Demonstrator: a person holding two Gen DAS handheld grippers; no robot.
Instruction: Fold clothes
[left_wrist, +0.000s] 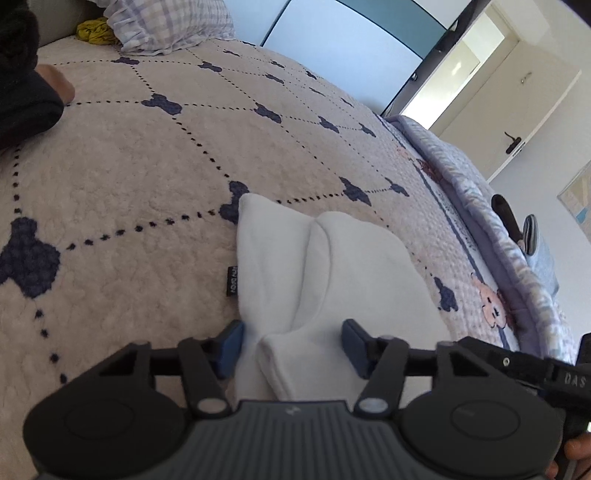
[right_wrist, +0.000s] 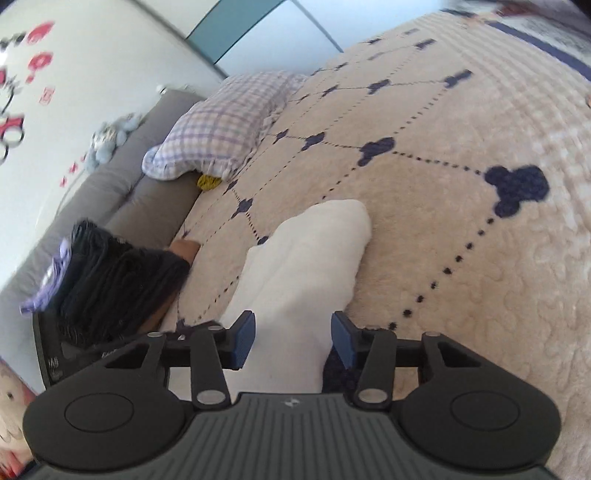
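Observation:
A folded white fleece garment (left_wrist: 332, 266) lies on the cream blanket (left_wrist: 147, 166) with dark blue dotted lines. A small black label shows on its left edge. My left gripper (left_wrist: 293, 343) is low over the garment's near end. Its blue pads stand apart either side of a raised fold and do not visibly pinch it. From the right wrist the same white garment (right_wrist: 306, 266) stretches away as a long roll. My right gripper (right_wrist: 293, 339) straddles its near end, open. The left pad brushes the cloth and a dark gap shows at the right pad.
A checked pillow (right_wrist: 221, 125) and a yellow bundle (right_wrist: 208, 181) lie by the grey headboard (right_wrist: 122, 184). A person's dark knitted sleeve (right_wrist: 122, 280) rests on the blanket at left. A light blue quilt (left_wrist: 480, 206) lines the bed's far edge, with a door (left_wrist: 517, 110) beyond.

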